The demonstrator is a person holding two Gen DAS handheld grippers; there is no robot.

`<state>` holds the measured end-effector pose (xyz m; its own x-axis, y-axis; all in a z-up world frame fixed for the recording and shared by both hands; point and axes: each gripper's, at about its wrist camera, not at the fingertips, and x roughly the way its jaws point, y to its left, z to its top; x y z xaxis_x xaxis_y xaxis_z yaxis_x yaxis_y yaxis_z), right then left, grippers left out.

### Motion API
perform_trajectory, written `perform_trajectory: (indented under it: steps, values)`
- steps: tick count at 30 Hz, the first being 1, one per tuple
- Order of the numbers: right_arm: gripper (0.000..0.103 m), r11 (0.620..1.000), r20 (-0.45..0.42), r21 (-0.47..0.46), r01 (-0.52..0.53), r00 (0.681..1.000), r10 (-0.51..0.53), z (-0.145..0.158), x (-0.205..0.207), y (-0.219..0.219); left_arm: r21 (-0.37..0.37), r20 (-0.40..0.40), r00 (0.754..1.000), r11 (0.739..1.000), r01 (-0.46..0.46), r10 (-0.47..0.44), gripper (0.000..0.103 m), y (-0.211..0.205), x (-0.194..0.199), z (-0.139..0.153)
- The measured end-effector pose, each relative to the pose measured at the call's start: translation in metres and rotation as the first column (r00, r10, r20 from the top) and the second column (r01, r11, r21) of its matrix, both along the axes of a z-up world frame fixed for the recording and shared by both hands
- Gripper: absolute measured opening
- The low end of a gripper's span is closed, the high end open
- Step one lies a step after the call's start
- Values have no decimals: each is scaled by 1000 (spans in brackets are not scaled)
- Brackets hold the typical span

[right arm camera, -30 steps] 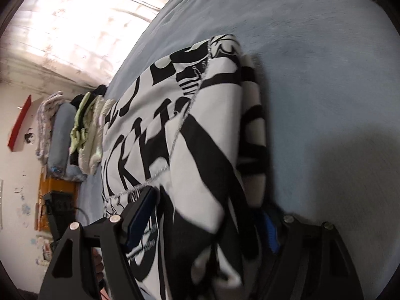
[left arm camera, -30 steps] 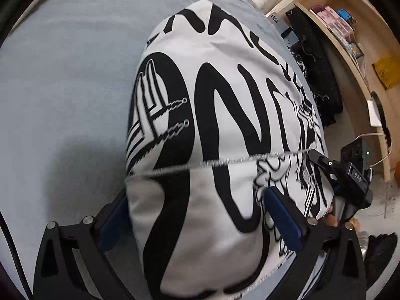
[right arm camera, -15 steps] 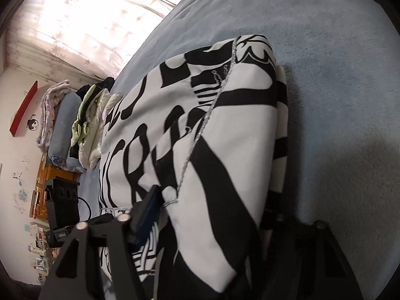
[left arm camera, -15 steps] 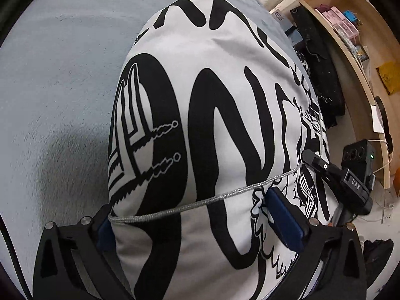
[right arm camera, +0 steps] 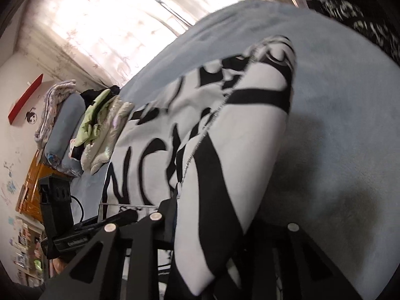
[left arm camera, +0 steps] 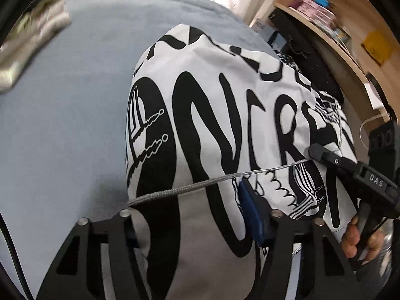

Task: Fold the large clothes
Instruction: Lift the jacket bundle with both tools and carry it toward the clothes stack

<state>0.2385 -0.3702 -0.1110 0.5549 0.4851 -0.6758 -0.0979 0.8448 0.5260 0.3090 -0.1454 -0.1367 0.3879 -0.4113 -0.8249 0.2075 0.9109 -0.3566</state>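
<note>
Both of your hand-held grippers are closing on the garment.

The black-and-white printed garment (left arm camera: 225, 130) lies between the jaws of your left hand-held gripper (left arm camera: 192, 222) and right hand-held gripper (right arm camera: 220, 227), stretching ahead over the grey-blue bed (left arm camera: 75, 100).

Blown-out glare from the curtained window (right arm camera: 120, 25), blurred fisheye edges.

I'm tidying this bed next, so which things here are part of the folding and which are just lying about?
In the job:
- black-and-white printed garment
- left gripper, closing on it
- right gripper, closing on it

Lying about:
- pile of pale green and white clothes
- wooden shelf
</note>
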Motion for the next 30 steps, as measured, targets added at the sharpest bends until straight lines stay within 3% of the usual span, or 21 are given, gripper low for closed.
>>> perform_trajectory:
  steps: [5,13,23,30]
  values:
    - [26,999,10,-39,-8,1000,8,15,-19,21,53,43,999,998,15,-17,52,3,-14,22]
    - [25,999,6,-12,-42,999,42,35,-52,67,75,41,999,997,-9,6,52,31,-26,52]
    - [25,988,32,10,-152,988,152,70,-62,163,93,62,995,992,-88,82,52,119,-39,97]
    - [25,973,59,74,-218,975,214,100,-37,250,117,101,986,982,-147,135,52,206,-28,134]
